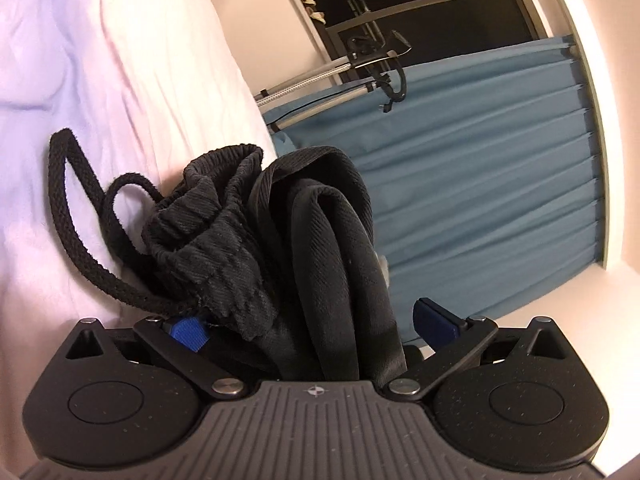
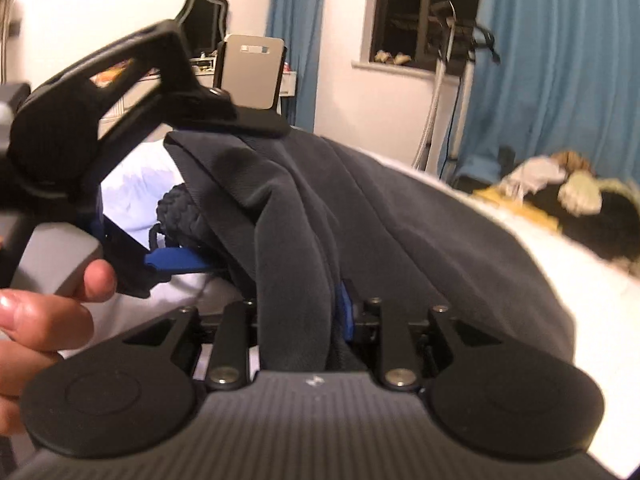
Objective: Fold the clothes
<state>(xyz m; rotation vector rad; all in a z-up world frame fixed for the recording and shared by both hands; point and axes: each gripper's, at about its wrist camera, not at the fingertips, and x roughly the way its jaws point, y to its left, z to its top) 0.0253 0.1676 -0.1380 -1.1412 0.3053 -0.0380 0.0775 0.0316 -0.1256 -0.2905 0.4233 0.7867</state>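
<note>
On the white bed [image 2: 520, 264], right gripper [image 2: 296, 312] is clamping a gathered fold of black pants [image 2: 380, 216]; left gripper [image 1: 312, 320] is standing wide apart around the waistband, gripping nothing. Mid-fold, likely regrasping; next, left must pinch before lifting.

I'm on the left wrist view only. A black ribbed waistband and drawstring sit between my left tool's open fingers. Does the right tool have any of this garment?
Observer: Yes. The right tool is shut on a fold of the dark garment.
Operator: Where does the rest of the fabric lie?
Observer: It spreads away from the right tool and drapes over the white bed.
Operator: Is anything else nearby that I should avoid?
Observer: A loose pile of clothes lies beyond the garment at the right of that view. White sheet shows between the two.
</note>
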